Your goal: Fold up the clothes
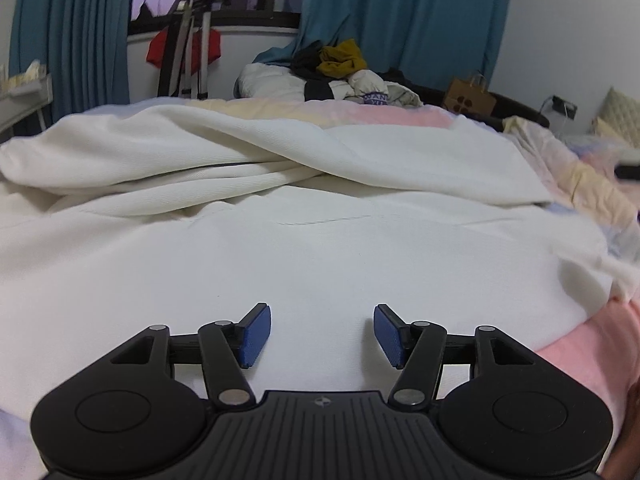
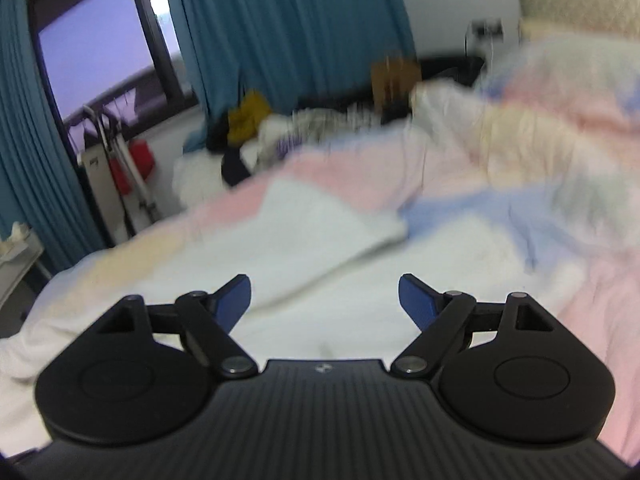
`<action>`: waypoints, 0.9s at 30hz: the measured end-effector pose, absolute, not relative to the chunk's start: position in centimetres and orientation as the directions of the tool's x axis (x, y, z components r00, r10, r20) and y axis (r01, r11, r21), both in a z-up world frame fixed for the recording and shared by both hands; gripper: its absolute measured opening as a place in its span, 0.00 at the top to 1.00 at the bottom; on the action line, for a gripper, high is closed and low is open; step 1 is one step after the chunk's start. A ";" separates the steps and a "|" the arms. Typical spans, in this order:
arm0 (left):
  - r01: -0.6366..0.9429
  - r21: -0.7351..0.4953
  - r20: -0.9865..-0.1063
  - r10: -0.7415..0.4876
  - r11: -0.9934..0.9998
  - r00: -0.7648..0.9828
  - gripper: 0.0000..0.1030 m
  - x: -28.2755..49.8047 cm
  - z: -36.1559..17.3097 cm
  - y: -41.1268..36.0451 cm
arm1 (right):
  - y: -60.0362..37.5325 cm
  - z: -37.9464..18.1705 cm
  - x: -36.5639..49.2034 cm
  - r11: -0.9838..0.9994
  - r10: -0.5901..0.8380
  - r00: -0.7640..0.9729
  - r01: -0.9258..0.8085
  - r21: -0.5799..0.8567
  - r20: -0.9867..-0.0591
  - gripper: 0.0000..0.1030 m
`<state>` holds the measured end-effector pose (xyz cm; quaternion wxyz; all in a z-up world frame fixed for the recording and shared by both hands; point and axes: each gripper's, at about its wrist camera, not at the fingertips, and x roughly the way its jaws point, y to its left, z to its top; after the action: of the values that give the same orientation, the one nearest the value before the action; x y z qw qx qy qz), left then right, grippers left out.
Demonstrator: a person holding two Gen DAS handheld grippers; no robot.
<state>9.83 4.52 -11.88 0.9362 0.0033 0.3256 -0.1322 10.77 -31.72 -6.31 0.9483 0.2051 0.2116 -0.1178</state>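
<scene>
Right now the white garment (image 1: 304, 216) lies spread across the bed, a long fold of it bunched and crossed over the far half, the near half fairly flat. Under it sits the pastel bedspread (image 1: 592, 344), pink at the near right corner, cream and blue further along. Low over the near hem, the left gripper (image 1: 322, 334) has its blue pads spread wide with nothing between them. Over to the right gripper (image 2: 325, 304): jaws apart too, empty, above the garment's right side (image 2: 320, 240), and that view is smeared with blur. Beyond the bed, a pile of clothes (image 1: 340, 72) with a mustard piece on top, a brown paper bag (image 1: 470, 98) beside it, teal curtains (image 1: 400, 16), and a tripod (image 1: 192, 40) before the window.
</scene>
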 end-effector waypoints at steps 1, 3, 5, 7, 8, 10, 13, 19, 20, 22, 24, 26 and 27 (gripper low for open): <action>0.272 -0.074 -0.607 -0.260 0.959 0.751 0.42 9.7 -11.9 4.3 | -31.6 -6.2 10.8 0.887 -0.129 0.887 0.303 0.349 -0.443 0.20; 0.316 -0.063 -0.602 -0.289 0.947 0.744 0.42 9.4 -11.8 3.7 | -31.5 -5.8 10.9 0.888 -0.142 0.896 0.303 0.346 -0.421 0.20; 0.348 -0.044 -0.597 -0.304 0.936 0.742 0.42 9.4 -11.4 2.7 | -31.5 -5.6 11.0 0.890 -0.165 0.901 0.311 0.333 -0.401 0.20; 0.383 -0.020 -0.589 -0.320 0.924 0.742 0.39 9.6 -10.7 1.4 | -32.0 -6.0 10.9 0.884 -0.200 0.890 0.345 0.316 -0.411 0.20; 0.403 0.003 -0.579 -0.328 0.915 0.747 0.36 9.8 -10.3 0.5 | -32.5 -6.2 10.7 0.874 -0.213 0.884 0.363 0.324 -0.416 0.20; 0.440 0.056 -0.550 -0.340 0.896 0.763 0.21 10.4 -9.6 -2.0 | -34.0 -6.9 10.2 0.842 -0.233 0.875 0.400 0.362 -0.424 0.20; 0.529 0.162 -0.522 -0.382 0.833 0.762 0.22 12.4 -9.3 -7.3 | -36.2 -8.3 9.7 0.764 -0.238 0.868 0.444 0.469 -0.436 0.20; 0.679 0.410 -0.532 -0.446 0.609 0.720 0.24 17.7 -10.4 -20.8 | -39.3 -10.6 8.9 0.630 -0.279 0.843 0.522 0.574 -0.461 0.19; 0.692 0.431 -0.543 -0.446 0.579 0.712 0.24 18.5 -10.9 -22.6 | -39.7 -11.0 8.8 0.614 -0.276 0.840 0.528 0.587 -0.466 0.19; 0.726 0.480 -0.583 -0.440 0.492 0.683 0.25 20.5 -12.1 -26.4 | -40.6 -12.0 8.9 0.566 -0.263 0.833 0.541 0.622 -0.486 0.19; 0.719 0.529 -0.592 -0.411 0.451 0.693 0.26 22.3 -13.6 -29.0 | -41.4 -12.8 8.9 0.521 -0.254 0.829 0.552 0.651 -0.499 0.19; 0.720 0.530 -0.603 -0.397 0.448 0.692 0.29 24.3 -14.5 -30.9 | -41.8 -13.3 8.8 0.492 -0.260 0.828 0.556 0.670 -0.497 0.19; 0.716 0.534 -0.604 -0.389 0.450 0.696 0.32 25.1 -14.9 -31.7 | -41.9 -13.4 8.8 0.482 -0.265 0.826 0.561 0.673 -0.498 0.19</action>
<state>25.12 -31.71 -14.85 0.8272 0.4044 0.2021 -0.3337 8.80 -41.94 -13.44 0.8447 0.4464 0.1655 -0.2446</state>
